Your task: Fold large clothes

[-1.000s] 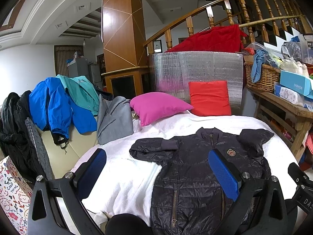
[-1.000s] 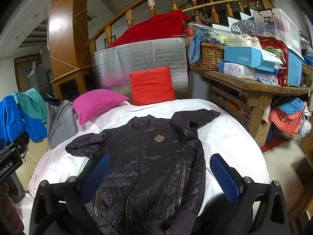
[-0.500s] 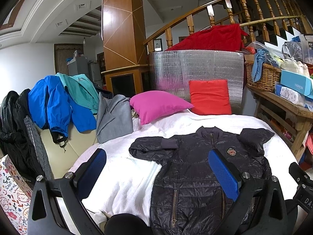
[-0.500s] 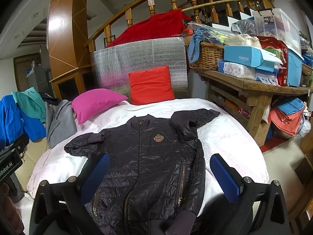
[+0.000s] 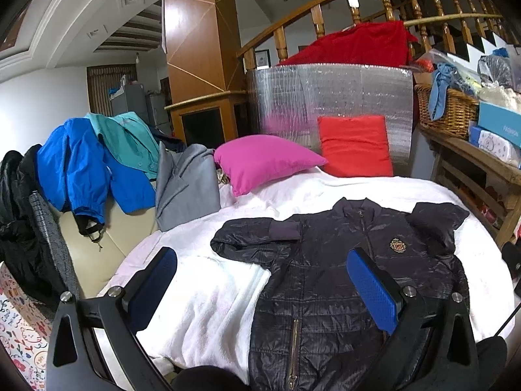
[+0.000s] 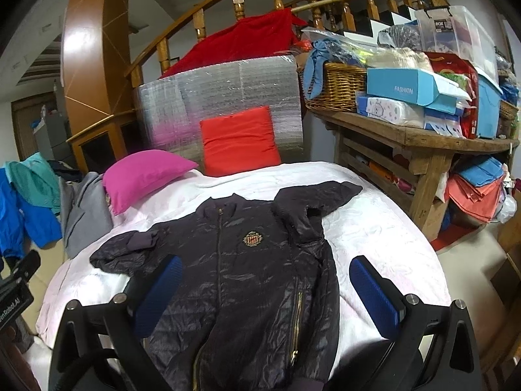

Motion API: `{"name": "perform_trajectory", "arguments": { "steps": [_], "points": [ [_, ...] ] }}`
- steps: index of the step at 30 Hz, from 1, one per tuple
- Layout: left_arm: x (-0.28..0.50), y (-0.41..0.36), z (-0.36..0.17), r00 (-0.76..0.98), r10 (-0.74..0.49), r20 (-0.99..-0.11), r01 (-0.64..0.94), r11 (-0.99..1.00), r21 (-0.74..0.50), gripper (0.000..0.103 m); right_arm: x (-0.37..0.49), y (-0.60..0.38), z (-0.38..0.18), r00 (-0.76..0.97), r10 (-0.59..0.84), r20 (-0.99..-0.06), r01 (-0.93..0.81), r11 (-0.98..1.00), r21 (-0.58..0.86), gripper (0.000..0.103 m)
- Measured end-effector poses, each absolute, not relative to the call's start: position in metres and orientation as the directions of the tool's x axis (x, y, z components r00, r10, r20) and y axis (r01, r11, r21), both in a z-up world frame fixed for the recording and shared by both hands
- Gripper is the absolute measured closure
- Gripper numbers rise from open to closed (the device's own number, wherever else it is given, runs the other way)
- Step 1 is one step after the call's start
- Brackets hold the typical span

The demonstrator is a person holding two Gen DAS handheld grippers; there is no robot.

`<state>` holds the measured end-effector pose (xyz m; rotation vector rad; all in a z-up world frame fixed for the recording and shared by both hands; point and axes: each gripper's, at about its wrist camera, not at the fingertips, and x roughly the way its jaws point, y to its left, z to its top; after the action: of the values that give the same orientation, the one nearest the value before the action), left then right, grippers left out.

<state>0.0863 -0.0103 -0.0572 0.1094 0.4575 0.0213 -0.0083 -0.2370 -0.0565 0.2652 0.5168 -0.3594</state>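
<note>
left wrist: above bed's near-left | right wrist: near-right (perhaps closer) | shared: jacket (image 5: 342, 280), pink pillow (image 6: 143, 176)

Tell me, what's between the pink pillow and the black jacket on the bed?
Nothing but bare white blanket. Both wrist views show that rumpled strip between the pink pillow and the black jacket's collar, clearest in the left one.

jacket (image 5: 342, 280): laid flat on bed (image 5: 208, 296), centre-right
pillows (image 5: 263, 161): set behind jacket
worktop (image 6: 420, 137): placed right of bed
</note>
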Motion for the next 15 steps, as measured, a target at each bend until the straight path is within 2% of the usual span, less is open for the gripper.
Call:
{"name": "perform_trajectory", "arguments": {
  "steps": [4,10,15],
  "points": [
    [0.136,-0.023,-0.083,0.841,0.007,-0.541,0.06,0.993,0.106,0.0,0.018,-0.27,-0.071,0.803,-0.255,-0.539,0.414,0.888,0.197,0.0],
    [0.254,-0.061,-0.184,0.651,0.027,-0.758,0.124,0.982,0.142,0.0,0.077,-0.377,-0.122,0.799,-0.141,-0.584,0.432,0.811,0.395,0.0],
    [0.318,-0.084,-0.247,0.584,0.089,-0.807,0.09,0.981,0.173,0.0,0.143,-0.485,-0.188,0.792,0.01,-0.611,0.465,0.638,0.614,0.0]
  ]
}}
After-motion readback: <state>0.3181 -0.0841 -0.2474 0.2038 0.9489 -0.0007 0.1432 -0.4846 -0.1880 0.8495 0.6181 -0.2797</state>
